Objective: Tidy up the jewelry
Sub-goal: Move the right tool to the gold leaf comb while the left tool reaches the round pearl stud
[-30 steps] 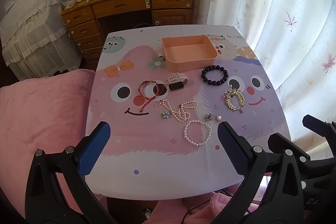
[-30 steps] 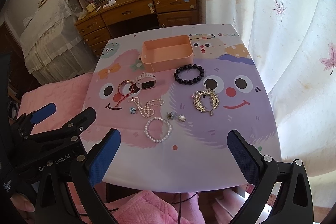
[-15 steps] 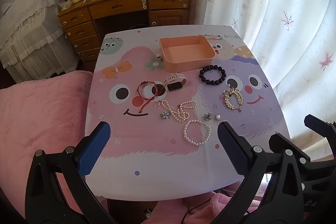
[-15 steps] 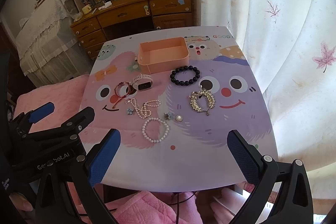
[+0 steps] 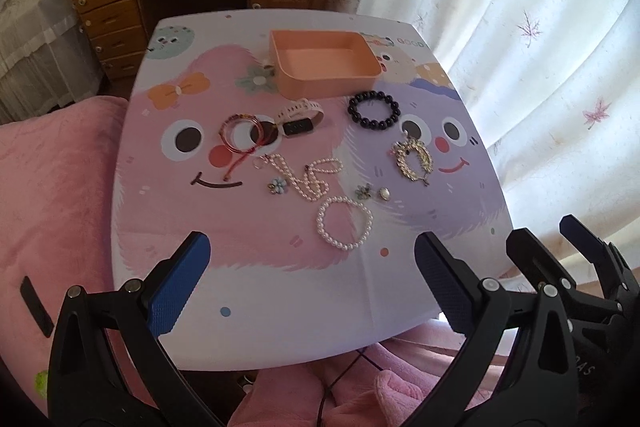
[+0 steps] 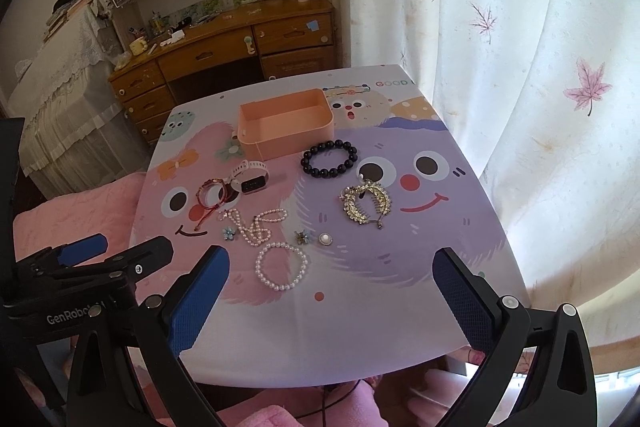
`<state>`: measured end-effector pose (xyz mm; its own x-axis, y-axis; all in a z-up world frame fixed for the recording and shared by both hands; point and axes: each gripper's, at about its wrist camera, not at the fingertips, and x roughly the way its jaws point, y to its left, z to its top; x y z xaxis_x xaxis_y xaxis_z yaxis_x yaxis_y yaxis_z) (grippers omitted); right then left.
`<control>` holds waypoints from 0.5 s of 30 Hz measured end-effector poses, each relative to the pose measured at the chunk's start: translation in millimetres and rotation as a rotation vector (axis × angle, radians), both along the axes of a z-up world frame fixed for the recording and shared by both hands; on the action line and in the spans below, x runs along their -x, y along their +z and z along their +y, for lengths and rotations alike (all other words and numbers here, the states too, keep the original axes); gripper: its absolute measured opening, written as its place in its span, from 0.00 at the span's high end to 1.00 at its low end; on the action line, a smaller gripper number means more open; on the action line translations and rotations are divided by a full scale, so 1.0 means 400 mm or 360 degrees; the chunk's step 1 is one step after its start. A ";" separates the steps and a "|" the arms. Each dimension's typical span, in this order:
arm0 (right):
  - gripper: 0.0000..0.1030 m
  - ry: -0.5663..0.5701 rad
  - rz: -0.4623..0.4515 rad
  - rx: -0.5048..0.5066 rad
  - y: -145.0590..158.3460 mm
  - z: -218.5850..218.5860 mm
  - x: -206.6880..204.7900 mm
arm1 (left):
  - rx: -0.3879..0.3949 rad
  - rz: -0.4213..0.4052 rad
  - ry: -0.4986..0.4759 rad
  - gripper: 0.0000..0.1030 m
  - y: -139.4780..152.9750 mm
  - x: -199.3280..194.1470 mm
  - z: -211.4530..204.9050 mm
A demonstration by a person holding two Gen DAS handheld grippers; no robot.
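Nothing is picked up yet, so I judge that the task stands at its very beginning: all the jewelry lies loose on the worktop (image 5: pixel 280 291) and the peach plastic tray (image 5: pixel 324 65) at the far side has nothing inside. The left tongs (image 5: pixel 312 287) and the right tongs (image 6: pixel 330 297) both hover above the near edge, with their jaws spread wide and holding nothing. Their pads are dark blue with a fine grid texture.

The closest piece is the pearl bracelet (image 6: pixel 281 266), a closed ring of small round white beads, lying flat just in front of both tongs. Behind it is a pearl necklace (image 6: pixel 258 225), a loose tangled strand. Near them lie small flower-shaped earrings (image 6: pixel 229 233), one more dark flower piece (image 6: pixel 303 237) and a round pearl stud (image 6: pixel 325 238).

Farther back is a gold leaf-shaped brooch (image 6: pixel 365 203), metallic and spiky in outline, and a black beaded bracelet (image 6: pixel 329 159) of large glossy beads. To the left is a red bangle with a cord (image 6: pixel 212 193), touching a white smartwatch (image 6: pixel 250 179) with a soft band. The black bracelet and the watch lie just beside the tray.

The next move, I think, calls for lowering one pair of tongs over one piece. The pearl bracelet is thin and flat, so the pads must reach almost to the printed cloth. The smooth beads may slip, and the strand may hang and swing when lifted.
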<state>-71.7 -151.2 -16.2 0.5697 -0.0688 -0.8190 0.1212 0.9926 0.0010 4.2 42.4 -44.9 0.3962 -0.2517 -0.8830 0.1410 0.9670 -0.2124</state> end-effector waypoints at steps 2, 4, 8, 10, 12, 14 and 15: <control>0.00 0.0015 -0.0008 0.0015 -0.018 -0.010 0.005 | -0.0001 0.0086 -0.0033 0.02 -0.035 -0.007 -0.009; 0.00 0.0025 -0.0018 0.0071 -0.037 -0.021 0.011 | -0.0008 0.0153 -0.0057 0.02 -0.071 -0.015 -0.024; 0.00 0.0159 -0.0062 0.0214 -0.079 -0.023 0.028 | -0.0021 0.0207 -0.0128 0.02 -0.125 -0.025 -0.058; 0.00 0.0287 -0.0076 0.0296 -0.107 -0.013 0.033 | -0.0004 0.0204 -0.0171 0.02 -0.141 -0.034 -0.079; 0.00 0.0402 -0.0069 0.0363 -0.143 -0.003 0.035 | 0.0020 0.0180 -0.0232 0.02 -0.156 -0.047 -0.104; 0.00 0.0481 -0.0063 0.0398 -0.180 -0.003 0.029 | 0.0017 0.0142 -0.0278 0.02 -0.170 -0.062 -0.130; 0.00 0.0513 -0.0057 0.0402 -0.203 -0.007 0.022 | 0.0024 0.0129 -0.0303 0.02 -0.177 -0.072 -0.143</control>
<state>-80.5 -154.2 -97.2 0.6227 -0.0787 -0.7785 -0.1916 0.9493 -0.2492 33.2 -14.7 -115.6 0.2677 -0.3289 -0.9056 0.3029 0.9210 -0.2450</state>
